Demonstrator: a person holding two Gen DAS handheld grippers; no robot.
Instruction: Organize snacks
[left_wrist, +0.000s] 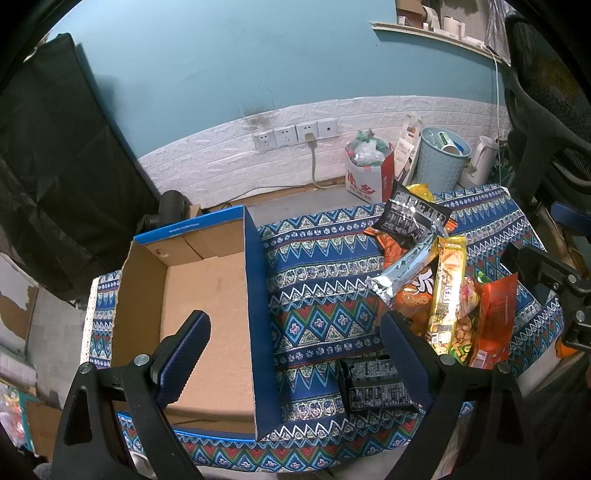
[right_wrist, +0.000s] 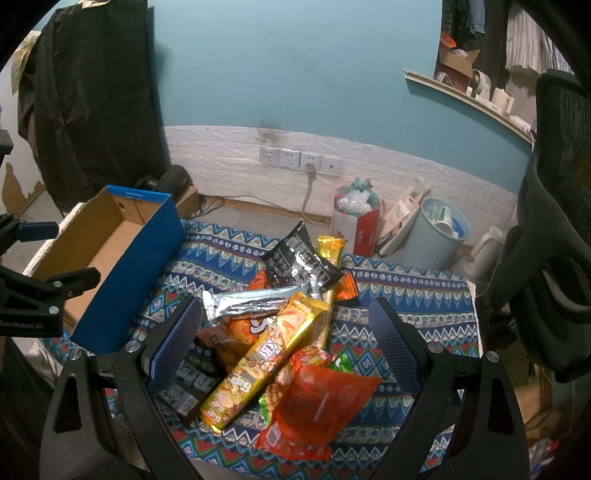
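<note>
A pile of snack packets lies on the patterned cloth (left_wrist: 317, 280): a yellow packet (right_wrist: 266, 350), an orange-red pouch (right_wrist: 317, 410), a silver bar (right_wrist: 251, 299), a black bag (right_wrist: 299, 262) and a dark packet (right_wrist: 188, 384). An open blue cardboard box (left_wrist: 207, 310) stands empty on the left; it also shows in the right wrist view (right_wrist: 125, 266). My left gripper (left_wrist: 295, 343) is open, straddling the box's right wall. My right gripper (right_wrist: 284, 332) is open above the pile, holding nothing. The pile also shows in the left wrist view (left_wrist: 443, 288).
A blue waste basket (right_wrist: 436, 236), a red-white bag of rubbish (right_wrist: 358, 221) and a white kettle (right_wrist: 480, 254) stand on the floor by the wall. A black mesh chair (right_wrist: 554, 221) is at the right. A black cover (left_wrist: 55, 166) hangs at the left.
</note>
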